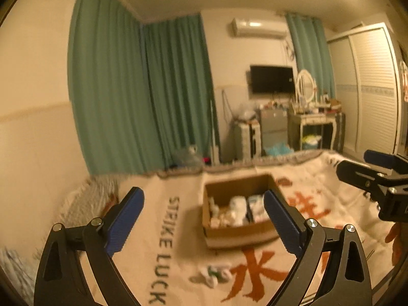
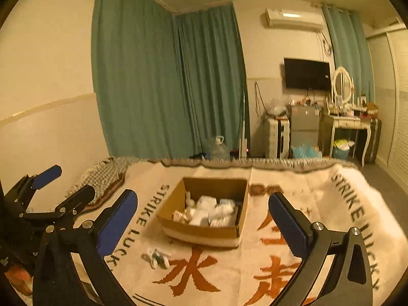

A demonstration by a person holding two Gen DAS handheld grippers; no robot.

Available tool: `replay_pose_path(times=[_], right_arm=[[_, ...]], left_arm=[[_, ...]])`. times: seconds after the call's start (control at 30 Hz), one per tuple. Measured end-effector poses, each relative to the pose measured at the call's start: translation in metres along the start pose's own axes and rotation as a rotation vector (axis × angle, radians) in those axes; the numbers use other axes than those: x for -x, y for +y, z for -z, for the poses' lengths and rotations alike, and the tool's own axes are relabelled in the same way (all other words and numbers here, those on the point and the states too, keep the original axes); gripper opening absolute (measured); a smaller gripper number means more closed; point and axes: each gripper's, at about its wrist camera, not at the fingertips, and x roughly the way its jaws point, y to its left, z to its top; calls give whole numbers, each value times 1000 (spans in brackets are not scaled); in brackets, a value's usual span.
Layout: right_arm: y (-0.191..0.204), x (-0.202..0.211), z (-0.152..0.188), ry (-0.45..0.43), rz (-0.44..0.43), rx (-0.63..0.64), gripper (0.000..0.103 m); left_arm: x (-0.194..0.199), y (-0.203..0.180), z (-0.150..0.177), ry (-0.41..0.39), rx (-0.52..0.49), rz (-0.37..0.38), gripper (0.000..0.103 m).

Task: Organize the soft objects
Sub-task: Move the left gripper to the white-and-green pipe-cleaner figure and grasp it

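Lying loose on bed, sock sits before box, nearer left tool; long axis unclear. Both tools, right tool too, wide open, empty.

Blanketed bed: box, socks

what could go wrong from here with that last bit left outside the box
1. The small white and green soft item lies loose on the blanket, apart from the cardboard box; an open claw closing on it may pinch blanket fabric too.
2. The box already holds a pile of white bundles, so a careless drop could land on the rim.
3. The left claw and right claw hover close together and could bump.
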Motion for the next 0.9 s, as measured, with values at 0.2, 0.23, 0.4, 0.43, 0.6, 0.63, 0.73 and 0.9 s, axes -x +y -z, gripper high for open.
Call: replay_pose_path(times=[0.2,0.23,0.4,0.43,0.6,0.63,0.73,0.9], right_arm=[[-6,-54,43,68,41,36,103],[-9,-63,49,81,43,30,103],[-16,-107,86,159,48,20,103],[-17,-118,95,183,50,20,103],[-24,-157,127,278,45,8,103],[-26,-163,132,294,47,4,103],[-32,-179,144,336,43,-22,103],[-36,-199,156,378,49,-36,103]], left_arm=[[-42,3,54,109,32,-45,96],[-51,2,63,138,29,-46,96],[-84,-3,103,268,1,-17,96],[-91,-3,110,289,3,-10,96],[-124,-8,142,386,31,34,96],[-131,-11,149,403,26,34,96],[-148,-18,165,448,7,41,95],[-171,-23,184,512,-17,59,75]])
